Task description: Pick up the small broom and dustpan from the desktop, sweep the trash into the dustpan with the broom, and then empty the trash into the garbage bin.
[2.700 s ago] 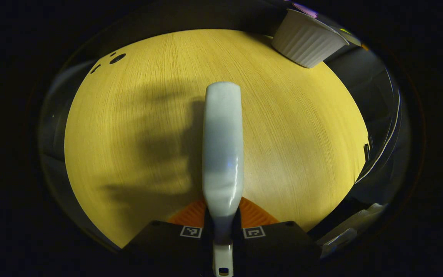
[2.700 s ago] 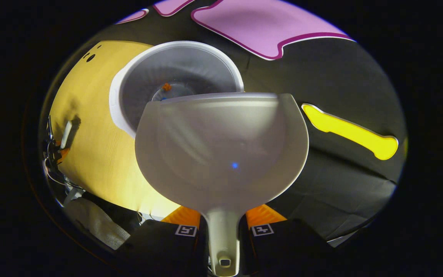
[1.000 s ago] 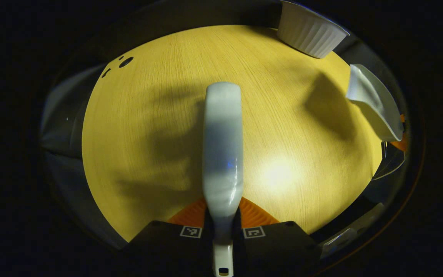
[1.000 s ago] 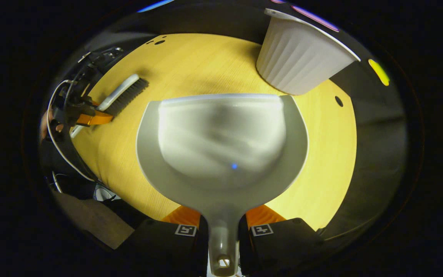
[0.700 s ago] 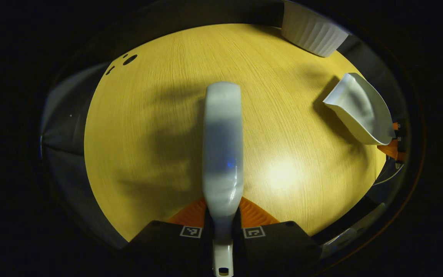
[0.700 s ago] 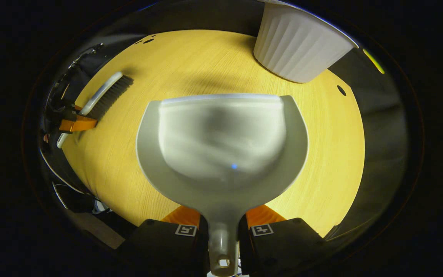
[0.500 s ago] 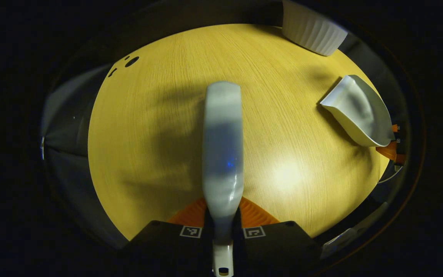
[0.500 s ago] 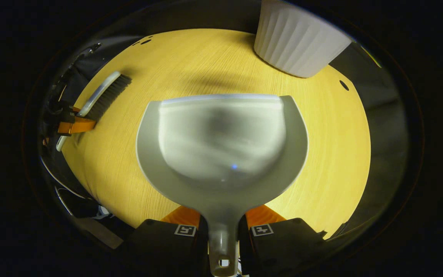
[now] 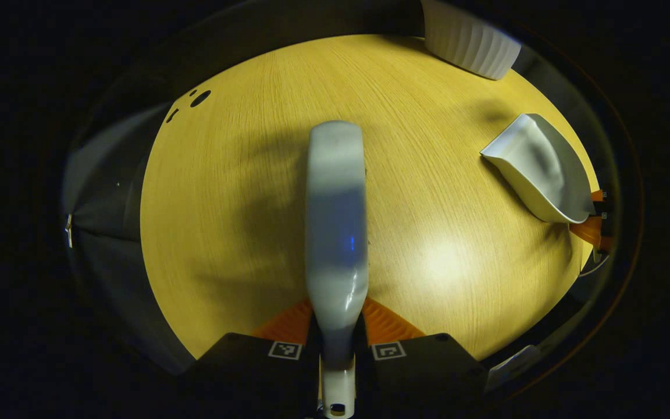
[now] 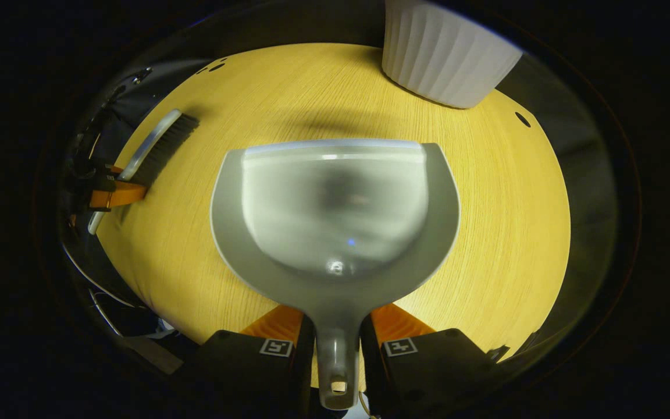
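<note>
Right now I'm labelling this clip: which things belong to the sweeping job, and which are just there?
Job:
broom, in left gripper
dustpan, in right gripper
bin

Just there:
table
holes in table

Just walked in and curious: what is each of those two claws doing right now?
Left gripper: closed on the broom handle.
Right gripper: closed on the dustpan handle.

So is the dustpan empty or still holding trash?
Empty: the dustpan shows a bare grey inside, with no scraps in it.
</note>
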